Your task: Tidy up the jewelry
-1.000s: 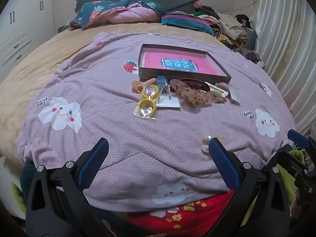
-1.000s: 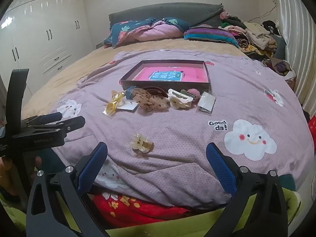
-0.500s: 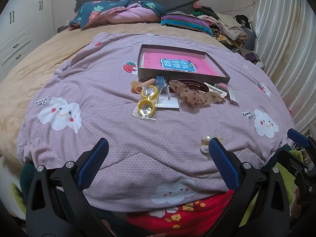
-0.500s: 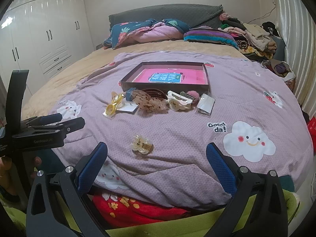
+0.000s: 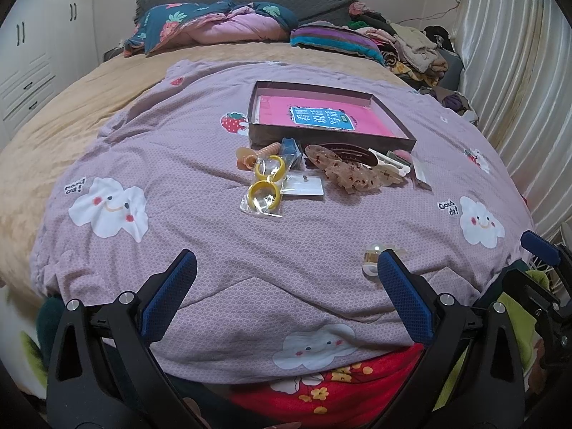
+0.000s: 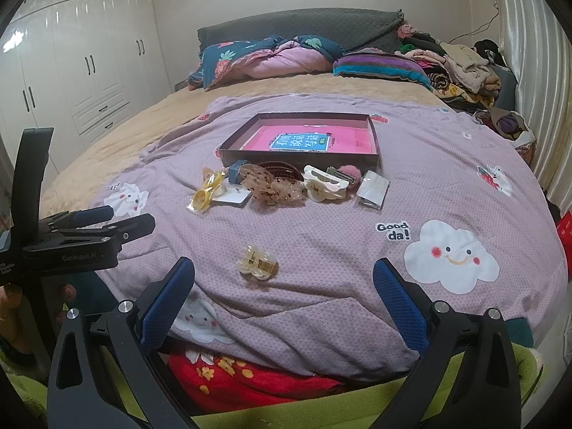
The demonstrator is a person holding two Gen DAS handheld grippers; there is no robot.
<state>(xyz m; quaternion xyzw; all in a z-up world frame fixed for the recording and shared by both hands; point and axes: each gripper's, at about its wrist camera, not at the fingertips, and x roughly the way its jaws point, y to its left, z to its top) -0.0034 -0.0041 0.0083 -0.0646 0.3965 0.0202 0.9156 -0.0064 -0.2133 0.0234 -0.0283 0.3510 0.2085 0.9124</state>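
Observation:
A dark shallow box (image 5: 393, 135) (image 6: 371, 159) with a pink book inside lies on the purple quilt. In front of it lies a heap of hair clips and jewelry: yellow rings in a bag (image 5: 264, 193) (image 6: 203, 196), a brown speckled clip (image 5: 352, 175) (image 6: 271, 186), a white clip (image 6: 323, 184), a small plastic packet (image 6: 372, 187). A lone cream claw clip (image 6: 257, 262) (image 5: 373, 261) lies nearer, between my right gripper's fingers in its view. My left gripper (image 5: 286, 286) and right gripper (image 6: 284, 289) are both open and empty at the quilt's near edge.
The left gripper also shows at the left of the right wrist view (image 6: 82, 239); the right gripper shows at the right edge of the left wrist view (image 5: 540, 246). Pillows and piled clothes (image 6: 461, 64) lie at the bed's far end. White wardrobes (image 6: 89, 71) stand left, a curtain right.
Both views have shifted slightly; the objects on the quilt sit a little lower and closer. Nothing was picked up or moved, and both grippers stay open.

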